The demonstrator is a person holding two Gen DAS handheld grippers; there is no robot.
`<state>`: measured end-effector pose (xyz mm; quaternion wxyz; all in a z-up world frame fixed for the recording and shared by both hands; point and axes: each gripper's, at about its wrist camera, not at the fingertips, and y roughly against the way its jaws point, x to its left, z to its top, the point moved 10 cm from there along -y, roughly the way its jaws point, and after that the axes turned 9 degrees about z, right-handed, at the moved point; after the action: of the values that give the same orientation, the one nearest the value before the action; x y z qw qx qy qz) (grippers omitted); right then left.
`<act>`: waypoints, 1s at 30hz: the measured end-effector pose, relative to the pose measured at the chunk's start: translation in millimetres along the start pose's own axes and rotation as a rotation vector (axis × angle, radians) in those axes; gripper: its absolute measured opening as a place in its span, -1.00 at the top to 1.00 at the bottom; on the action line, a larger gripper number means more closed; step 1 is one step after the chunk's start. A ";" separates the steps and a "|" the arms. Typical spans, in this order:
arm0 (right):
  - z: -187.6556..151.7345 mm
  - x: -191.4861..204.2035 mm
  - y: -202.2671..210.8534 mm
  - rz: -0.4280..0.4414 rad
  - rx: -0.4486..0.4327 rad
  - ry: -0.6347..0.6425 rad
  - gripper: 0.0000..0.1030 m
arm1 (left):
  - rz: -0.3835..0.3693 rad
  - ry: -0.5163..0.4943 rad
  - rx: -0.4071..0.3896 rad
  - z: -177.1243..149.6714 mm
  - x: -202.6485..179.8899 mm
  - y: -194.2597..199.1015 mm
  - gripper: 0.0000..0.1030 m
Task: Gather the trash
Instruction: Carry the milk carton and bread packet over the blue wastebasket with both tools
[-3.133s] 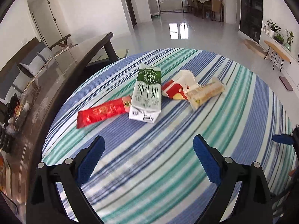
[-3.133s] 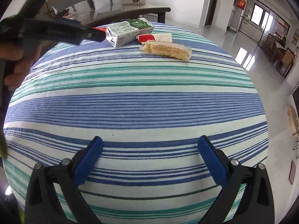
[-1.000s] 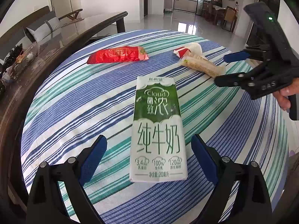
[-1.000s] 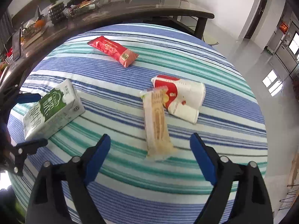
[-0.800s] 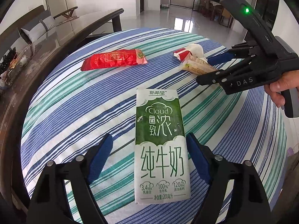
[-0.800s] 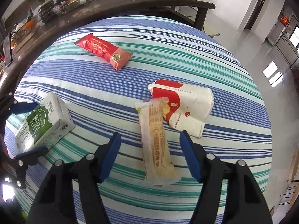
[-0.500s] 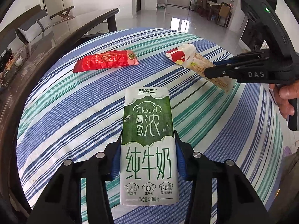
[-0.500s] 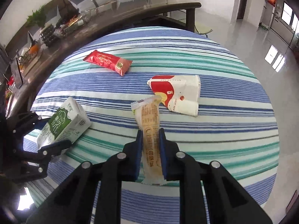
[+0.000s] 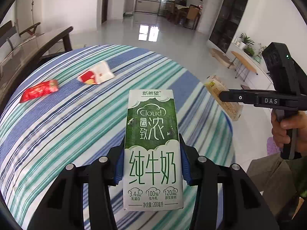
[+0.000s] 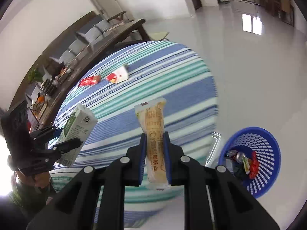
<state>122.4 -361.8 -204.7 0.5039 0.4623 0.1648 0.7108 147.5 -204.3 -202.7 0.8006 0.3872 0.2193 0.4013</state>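
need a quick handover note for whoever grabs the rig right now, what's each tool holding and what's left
Left tool: shut on the milk carton, lifted off the table.
Right tool: shut on the yellow snack wrapper, also lifted.
On the striped tablecloth: red wrapper and red-and-white paper cup, lying apart.
Blue basket on the floor beside the table, already holding some trash.
Done: both items picked up.
Left: drop both in the basket, then collect the two on the table.
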 end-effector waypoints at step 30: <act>-62.1 -292.3 55.1 -0.182 -0.187 -0.456 0.46 | -0.150 -0.186 0.179 25.7 -283.6 -227.7 0.03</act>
<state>59.1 -625.5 -341.9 0.6305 0.5453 0.0212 0.5520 107.2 -532.1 -357.0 0.8075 0.4750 0.2072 0.2816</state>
